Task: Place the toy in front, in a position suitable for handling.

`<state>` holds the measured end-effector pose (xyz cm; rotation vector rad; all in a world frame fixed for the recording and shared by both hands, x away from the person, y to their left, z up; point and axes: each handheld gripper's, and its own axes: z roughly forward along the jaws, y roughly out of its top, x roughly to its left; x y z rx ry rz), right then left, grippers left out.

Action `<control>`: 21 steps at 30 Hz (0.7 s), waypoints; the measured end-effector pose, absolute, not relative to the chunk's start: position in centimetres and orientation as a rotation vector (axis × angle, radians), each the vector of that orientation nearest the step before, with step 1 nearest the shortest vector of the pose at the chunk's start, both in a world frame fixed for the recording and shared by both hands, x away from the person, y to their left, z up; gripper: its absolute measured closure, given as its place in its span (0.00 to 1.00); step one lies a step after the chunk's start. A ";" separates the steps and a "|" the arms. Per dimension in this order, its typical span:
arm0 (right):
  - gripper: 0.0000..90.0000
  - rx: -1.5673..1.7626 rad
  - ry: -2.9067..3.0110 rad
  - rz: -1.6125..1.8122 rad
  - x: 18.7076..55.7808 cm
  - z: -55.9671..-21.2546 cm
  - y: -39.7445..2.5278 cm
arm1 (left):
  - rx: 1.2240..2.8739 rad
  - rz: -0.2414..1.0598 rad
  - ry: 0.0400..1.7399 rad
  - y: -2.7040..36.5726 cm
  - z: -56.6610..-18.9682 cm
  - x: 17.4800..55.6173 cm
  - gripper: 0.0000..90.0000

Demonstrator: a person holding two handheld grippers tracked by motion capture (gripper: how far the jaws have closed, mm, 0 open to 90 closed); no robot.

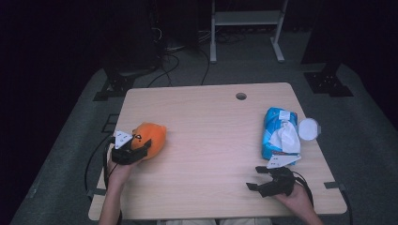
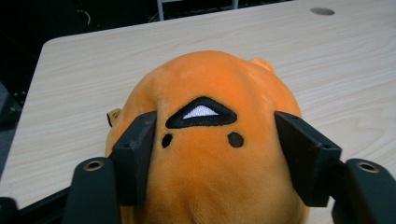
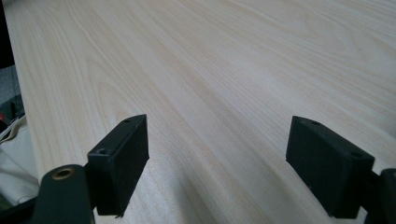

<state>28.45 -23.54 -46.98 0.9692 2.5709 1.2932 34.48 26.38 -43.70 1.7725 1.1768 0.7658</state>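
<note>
Left gripper (image 2: 210, 154) jaws closed on orange plush toy (image 2: 210, 93) at the table's (image 1: 211, 140) near-left side, pressing its flanks. Toy looks soft and light (will squash, so grip across the fat middle, not the ears). Its long axis runs away from the left gripper, face side up. Right gripper (image 3: 217, 163) jaws spread wide, empty, over bare wood near-right

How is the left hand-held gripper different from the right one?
The left hand-held gripper has its jaws around the orange plush toy; the right hand-held gripper has nothing between its open jaws, just bare table. The left sits by the table's left edge, the right near the blue wipes pack. Both have black jaws.
</note>
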 end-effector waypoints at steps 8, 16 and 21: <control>0.22 0.971 2.559 1.302 28.4 -46.9 -23.6 | 1.679 0.766 1.208 27.0 -43.5 34.3 0.46; 0.22 0.972 2.556 1.307 28.4 -46.9 -23.6 | 1.595 0.732 1.211 27.4 -43.0 34.0 0.49; 0.22 0.980 2.558 1.308 28.5 -46.9 -23.7 | 1.551 0.717 1.196 27.6 -42.5 33.7 0.50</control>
